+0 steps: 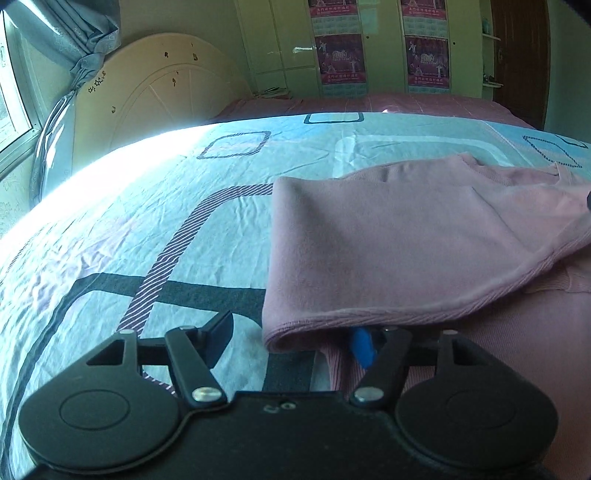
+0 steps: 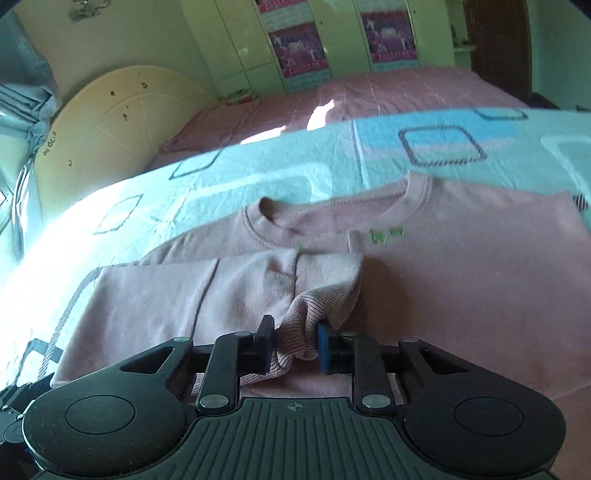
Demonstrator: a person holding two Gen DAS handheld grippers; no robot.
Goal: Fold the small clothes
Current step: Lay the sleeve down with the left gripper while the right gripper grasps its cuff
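Observation:
A pink sweatshirt (image 2: 461,266) lies flat on the bed, neck opening away from me, with a small green print on its chest. One sleeve is folded across the body. My right gripper (image 2: 294,347) is shut on the sleeve's ribbed cuff (image 2: 314,306), which bunches between the black and blue pads. In the left wrist view the sweatshirt (image 1: 388,236) shows a folded edge with a ribbed hem. My left gripper (image 1: 291,341) stands open at that hem's corner. Its blue fingertip (image 1: 364,349) is tucked under the hem, and its black fingertip (image 1: 219,332) rests apart on the sheet.
The bed carries a light blue sheet (image 1: 147,221) printed with dark squares and stripes, and a pink bedspread (image 2: 369,96) lies farther back. A cream headboard (image 1: 159,99), a grey curtain (image 1: 74,33) and a window stand at the left. Green wardrobes with posters (image 1: 343,55) line the far wall.

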